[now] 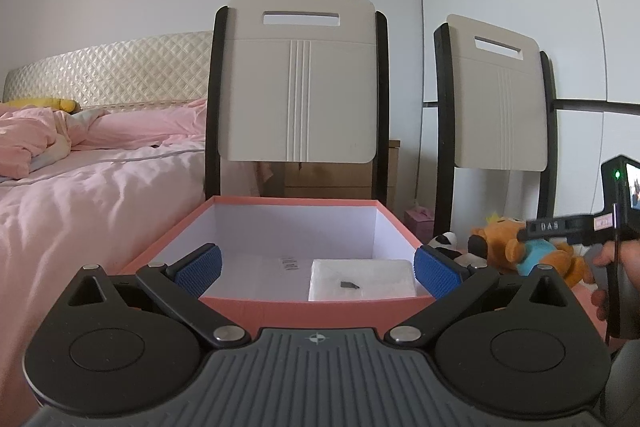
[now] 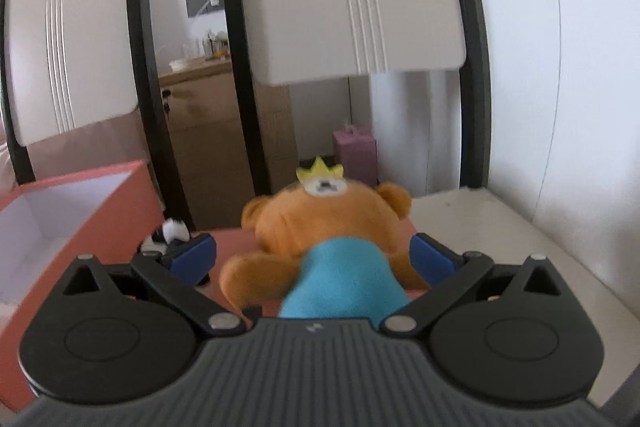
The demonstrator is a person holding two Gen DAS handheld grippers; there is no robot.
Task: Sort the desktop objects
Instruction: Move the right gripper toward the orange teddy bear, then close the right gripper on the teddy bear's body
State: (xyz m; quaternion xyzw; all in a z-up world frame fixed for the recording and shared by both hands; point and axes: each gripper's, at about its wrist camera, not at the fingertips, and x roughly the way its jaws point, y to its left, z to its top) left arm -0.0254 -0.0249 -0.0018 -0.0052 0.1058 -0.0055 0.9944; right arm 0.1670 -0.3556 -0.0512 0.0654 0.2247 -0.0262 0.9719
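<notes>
An open pink box [image 1: 320,307] with a white inside stands straight ahead in the left wrist view; a white packet [image 1: 362,279] lies in it. My left gripper [image 1: 318,269] is open and empty over the box's near edge. An orange plush bear in a blue shirt [image 2: 336,227] with a yellow crown lies right of the box [image 2: 80,227]. My right gripper [image 2: 314,253] is open, its blue pads either side of the bear's body. The bear [image 1: 532,251] and the right gripper also show in the left wrist view. A small black-and-white plush [image 2: 168,233] lies between box and bear.
Two white chair backs with black frames [image 1: 300,83] [image 1: 500,99] stand behind the box. A bed with pink bedding [image 1: 80,179] is on the left. A wooden cabinet [image 2: 208,131] and a small pink carton [image 2: 356,151] stand behind the chairs. A white wall [image 2: 580,107] is on the right.
</notes>
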